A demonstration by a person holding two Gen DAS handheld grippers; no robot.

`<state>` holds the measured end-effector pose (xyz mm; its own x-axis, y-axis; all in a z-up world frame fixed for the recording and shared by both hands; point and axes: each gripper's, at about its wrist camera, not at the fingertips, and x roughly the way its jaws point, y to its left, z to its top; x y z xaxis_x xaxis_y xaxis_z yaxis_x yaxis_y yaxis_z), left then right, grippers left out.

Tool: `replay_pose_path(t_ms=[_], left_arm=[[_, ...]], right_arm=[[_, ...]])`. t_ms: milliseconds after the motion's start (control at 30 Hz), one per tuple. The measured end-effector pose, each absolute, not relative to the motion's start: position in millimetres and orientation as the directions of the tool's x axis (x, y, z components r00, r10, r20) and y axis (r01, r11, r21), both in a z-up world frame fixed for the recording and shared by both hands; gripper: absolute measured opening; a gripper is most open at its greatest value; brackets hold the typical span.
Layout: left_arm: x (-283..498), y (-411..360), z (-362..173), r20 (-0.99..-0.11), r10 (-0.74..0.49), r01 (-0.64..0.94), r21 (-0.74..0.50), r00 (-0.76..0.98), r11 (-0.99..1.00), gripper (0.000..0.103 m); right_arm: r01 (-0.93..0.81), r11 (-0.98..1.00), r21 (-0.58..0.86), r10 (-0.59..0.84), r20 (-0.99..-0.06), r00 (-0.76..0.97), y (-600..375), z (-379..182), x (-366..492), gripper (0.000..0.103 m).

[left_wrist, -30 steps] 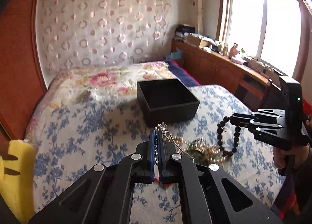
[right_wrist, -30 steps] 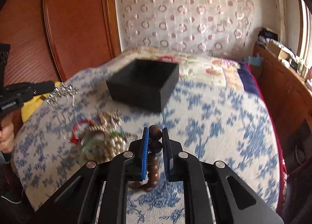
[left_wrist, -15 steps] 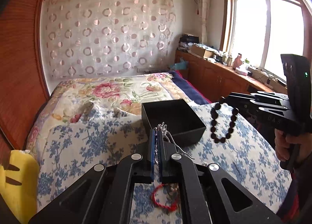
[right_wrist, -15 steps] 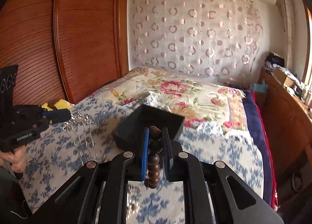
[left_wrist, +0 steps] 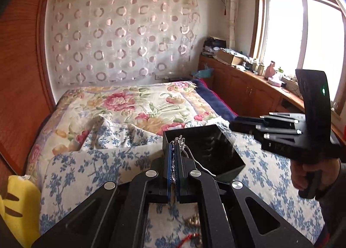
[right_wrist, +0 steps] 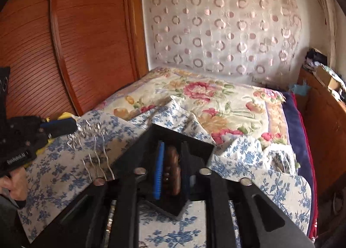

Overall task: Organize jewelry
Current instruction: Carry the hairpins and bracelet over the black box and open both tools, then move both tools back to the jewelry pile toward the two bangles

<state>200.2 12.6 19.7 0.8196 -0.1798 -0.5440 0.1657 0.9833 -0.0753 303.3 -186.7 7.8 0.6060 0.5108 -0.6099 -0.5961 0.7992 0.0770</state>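
Our right gripper (right_wrist: 170, 170), jaws just widening over the black box (left_wrist: 216, 140) at frame centre, lets the brown bead bracelet (right_wrist: 172, 172) slip (blurred); our left gripper (left_wrist: 174, 161) stays clamped on the silver chain (left_wrist: 180, 142).

Your left gripper (left_wrist: 174, 150) is matte black with blue finger pads and round silver screws along its linkage arms. Your right gripper (right_wrist: 170, 161) matches it; its upright black plate carries a small green light.
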Motion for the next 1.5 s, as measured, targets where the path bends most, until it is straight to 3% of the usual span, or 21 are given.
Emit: replay_pose_path(t_ms=[600,667,700,767,1133,1500], left_arm=[[272.1,-25.7,-22.1,-0.631,-0.200,0.193,-0.081,0.750,0.978,0.002],[268.6,-26.5,-20.4,-0.629,-0.211,0.203,-0.085,0.748,0.975,0.009],[265.5,-26.5,-18.9,-0.627,-0.212,0.205,-0.084,0.750,0.975,0.020],[257.2,-25.6,-15.4,-0.619,-0.210,0.206,-0.079,0.757,0.975,0.026],[188.1,-21.8,-22.4,-0.645,-0.212,0.230,-0.058,0.735,0.972,0.033],[113.0,-22.1,-46.6,-0.685,-0.238,0.250,-0.083,0.689,0.965,0.030]], right_arm=[[-0.564,0.821,0.088,0.486,-0.628,0.608,-225.6,-19.3,284.1,0.025],[-0.568,0.818,0.090,0.489,-0.629,0.604,-225.0,-19.2,279.8,0.025],[-0.570,0.817,0.089,0.489,-0.630,0.603,-223.9,-19.4,276.6,0.025],[-0.571,0.817,0.083,0.487,-0.630,0.605,-223.6,-20.2,268.4,0.025],[-0.581,0.809,0.087,0.487,-0.652,0.581,-224.3,-37.3,210.5,0.025],[-0.560,0.819,0.124,0.487,-0.667,0.565,-230.2,-54.3,145.8,0.025]])
